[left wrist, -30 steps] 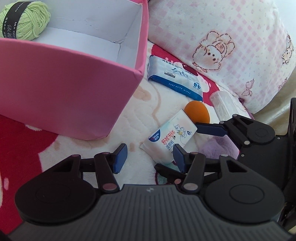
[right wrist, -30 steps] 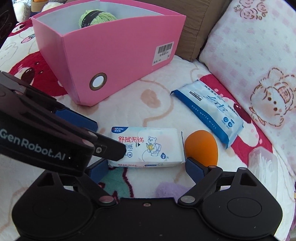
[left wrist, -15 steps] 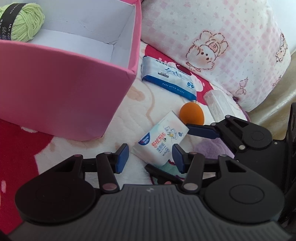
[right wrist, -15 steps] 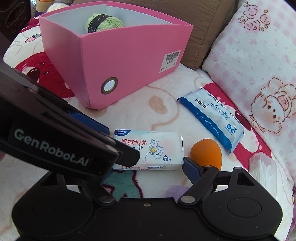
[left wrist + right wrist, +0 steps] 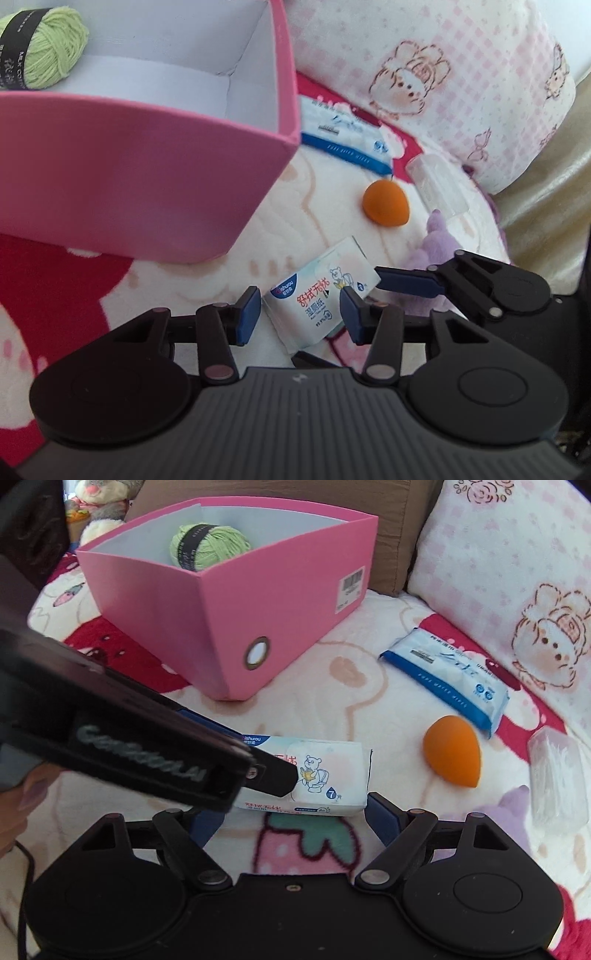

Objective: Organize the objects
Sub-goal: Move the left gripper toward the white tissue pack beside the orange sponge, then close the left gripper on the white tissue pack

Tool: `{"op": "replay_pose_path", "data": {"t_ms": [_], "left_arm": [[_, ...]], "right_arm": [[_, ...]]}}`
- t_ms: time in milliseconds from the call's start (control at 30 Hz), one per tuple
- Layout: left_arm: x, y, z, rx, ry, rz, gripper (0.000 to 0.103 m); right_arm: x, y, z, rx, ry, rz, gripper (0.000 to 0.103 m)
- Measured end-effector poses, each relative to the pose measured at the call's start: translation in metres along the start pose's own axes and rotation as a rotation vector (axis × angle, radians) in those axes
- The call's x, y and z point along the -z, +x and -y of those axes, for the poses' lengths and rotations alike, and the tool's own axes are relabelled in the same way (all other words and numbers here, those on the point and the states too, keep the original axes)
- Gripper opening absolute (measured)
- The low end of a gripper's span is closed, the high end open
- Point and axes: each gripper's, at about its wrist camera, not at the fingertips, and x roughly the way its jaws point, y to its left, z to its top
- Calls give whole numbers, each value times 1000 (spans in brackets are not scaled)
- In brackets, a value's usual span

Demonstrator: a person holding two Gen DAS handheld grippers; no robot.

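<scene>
Home, prob. a bed/sofa: cartoon fleece blanket (image 5: 332, 686), pink bunny-print pillow (image 5: 517, 572), plush toy (image 5: 99, 502).

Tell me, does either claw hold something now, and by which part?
Nothing is held yet. The left claw is closing around the small wipes pack, its pads beside the long sides near one end, apparently not pressing. The right claw is open and empty.

Two wipe packs (image 5: 312, 771) (image 5: 447, 675), one orange sponge (image 5: 452, 757), one yarn ball (image 5: 208, 546), one pink box (image 5: 258, 602), one clear case (image 5: 557, 779).

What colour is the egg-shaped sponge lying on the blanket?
Orange, plain, no pattern. The egg-shaped sponge shows best in the right wrist view.
</scene>
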Motion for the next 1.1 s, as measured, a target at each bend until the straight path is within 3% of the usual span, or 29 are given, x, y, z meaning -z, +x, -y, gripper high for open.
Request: {"op": "replay_pose_path", "data": {"t_ms": [233,367,633,1100], "left_arm": [[-5,-5,-7,-1,-13,-74,46],[-4,-7,-10,-20,-21,-123,46],[0,-1,-9,-8,-37,-101,37],[1,-6,-1,-3,-31,-117,37]], "right_arm": [[16,-13,-12,-41,106,15,87],[21,-16,-13,-15,178,42,86],[25,-1,-12,24,213,64,85],[27,-9,-31,97,242,64,77]]}}
